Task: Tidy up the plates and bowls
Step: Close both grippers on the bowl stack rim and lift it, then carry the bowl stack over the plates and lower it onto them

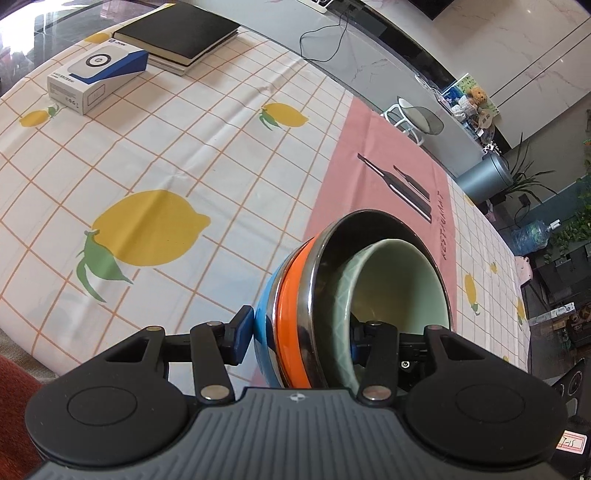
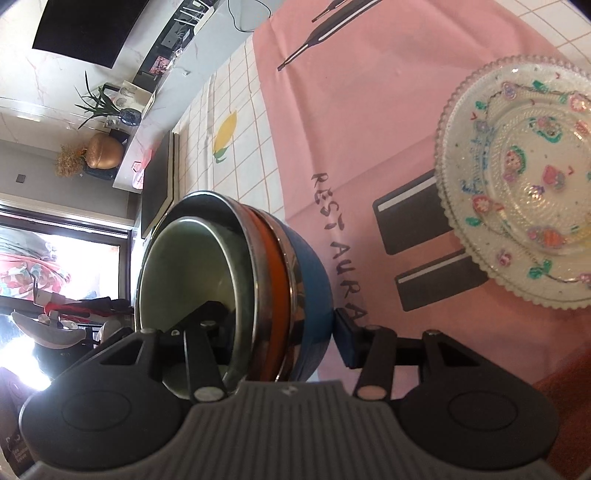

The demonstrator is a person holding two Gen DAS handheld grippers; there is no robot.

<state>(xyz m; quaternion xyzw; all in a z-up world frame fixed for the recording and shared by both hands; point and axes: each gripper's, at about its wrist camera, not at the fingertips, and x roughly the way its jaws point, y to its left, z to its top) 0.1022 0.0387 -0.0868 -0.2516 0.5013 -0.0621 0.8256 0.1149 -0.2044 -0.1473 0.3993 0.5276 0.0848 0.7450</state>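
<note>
Left gripper was clamped across the wall of a nested stack of bowls: blue-padded finger pressed on the outside, the other finger inside the rim. Right gripper was likewise clamped on the same stack, one finger within the innermost bowl, its blue pad against the outer wall.

Stack composition, outside in: blue-coated steel bowl, orange-coated steel bowl, a steel-rimmed bowl with dark interior, then a pale green ceramic bowl. Stack sat tilted on its side in both views, mouth turned sideways.

Beneath it lay a pink placemat with printed cutlery and "RESTAURANT" lettering, on a white grid-pattern tablecloth with lemon prints.

Beyond, on the placemat in the right view: a clear beaded glass plate with painted flowers, apart from the stack.

Far edge of table, left view: a white-and-blue cardboard box just beside a black notebook on stacked books.
</note>
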